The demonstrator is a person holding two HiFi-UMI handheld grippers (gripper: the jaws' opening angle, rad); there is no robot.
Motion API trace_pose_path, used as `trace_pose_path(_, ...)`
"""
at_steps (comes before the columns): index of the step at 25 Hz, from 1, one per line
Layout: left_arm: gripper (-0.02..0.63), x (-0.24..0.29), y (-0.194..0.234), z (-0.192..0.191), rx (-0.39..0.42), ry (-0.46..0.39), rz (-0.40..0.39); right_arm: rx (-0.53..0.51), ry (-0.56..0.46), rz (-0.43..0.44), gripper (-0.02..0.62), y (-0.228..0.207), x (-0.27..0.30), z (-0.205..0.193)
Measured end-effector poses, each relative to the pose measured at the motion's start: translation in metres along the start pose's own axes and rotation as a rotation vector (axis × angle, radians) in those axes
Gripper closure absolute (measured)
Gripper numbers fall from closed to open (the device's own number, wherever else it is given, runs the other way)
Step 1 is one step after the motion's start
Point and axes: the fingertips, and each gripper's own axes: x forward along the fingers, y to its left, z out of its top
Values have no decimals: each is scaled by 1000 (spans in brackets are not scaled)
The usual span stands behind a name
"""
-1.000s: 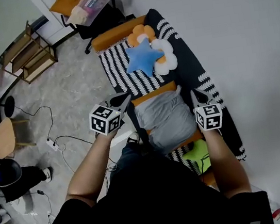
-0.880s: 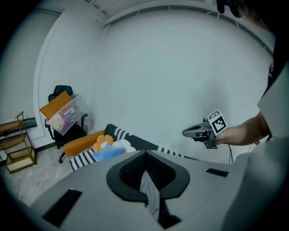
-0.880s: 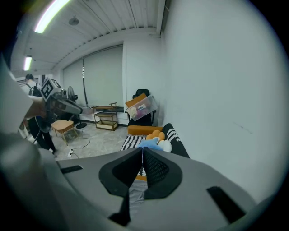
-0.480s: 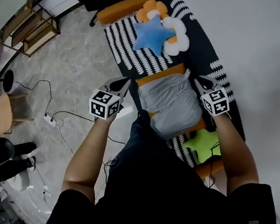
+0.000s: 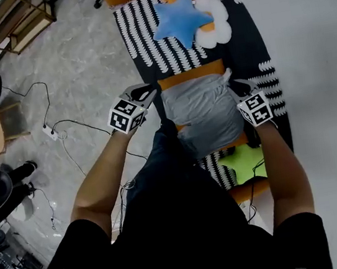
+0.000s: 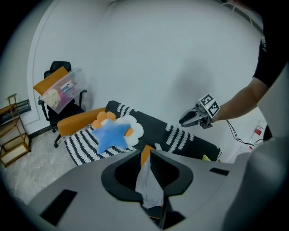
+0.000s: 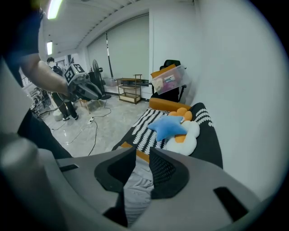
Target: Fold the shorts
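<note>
Sofa [image 5: 250, 49]: black-and-white patterned cover with orange bands, set against the wall [image 5: 317, 77] on the person's right. Bare floor [image 5: 82, 62] runs along its left side.
Shorts [image 5: 206, 115]: grey, lying flat on the seat directly in front of the person, across an orange band.
Cushions: blue star cushion [image 5: 180, 21] and flower cushion [image 5: 213, 22] sit beyond the shorts, apart from them. The green star cushion [image 5: 245, 166] sits on the near side, just beside the hem.
Left gripper [image 5: 151, 91]: at the far left corner of the shorts. Its jaws have just been opening and stand slightly apart, with grey cloth in the gap and no pinch evident.
Right gripper [image 5: 234, 85]: at the far right corner, in the same condition, jaws newly parted over grey cloth and nothing gripped.
Progress: the garment is laid down and let go. Whether it is already doubled I cannot tell. In my judgement a further fold remains.
Clearance: the seat is narrow. The left edge of the shorts lies close to the seat's drop-off, and the wall closes off the right. The only free seat is the gap toward the blue star cushion, and cables [image 5: 60, 125] trail on the floor.
</note>
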Motion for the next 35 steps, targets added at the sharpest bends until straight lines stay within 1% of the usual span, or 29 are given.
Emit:
trace_pose_path(2,512,14,11,-10,-7,22,-15,7,42,12,491,-7,15,-10)
trace_pose_path(6,484,45,29,-35,19,93,-50,23,106,38,482,-18,41,-28)
trace_pose_path(11,465,84,53,-71,24,172,-83,8,179,61,480,-29,80,-43)
trace_pose_path(13,460,103,55,-87,36,204,-101,1,205,77,479,-31,97,-54)
trace_pose_path(16,453,129,54,-110,77,254,-130,-14,243,104,474,-34,120,-71)
trace_pose_path(19,449,152,60,-132,109,300,-149,-47,291,154,468,-31,139,-75)
trace_pose_path(22,440,172,67,-153,128,345,-166,-70,322,172,466,-37,157,-84)
trace_pose_path(26,439,191,72,-180,131,397,-204,-54,349,182,463,-45,185,-91)
trace_pose_path(28,437,201,71,-195,132,422,-221,-54,369,199,459,-45,200,-102)
trace_pose_path(31,434,221,74,-213,157,452,-234,-99,407,232,440,-50,225,-122)
trace_pose_path(33,434,231,71,-226,176,477,-247,-158,446,261,425,-55,236,-137)
trace_pose_path(35,433,240,63,-238,210,508,-270,-226,489,289,425,-59,242,-155)
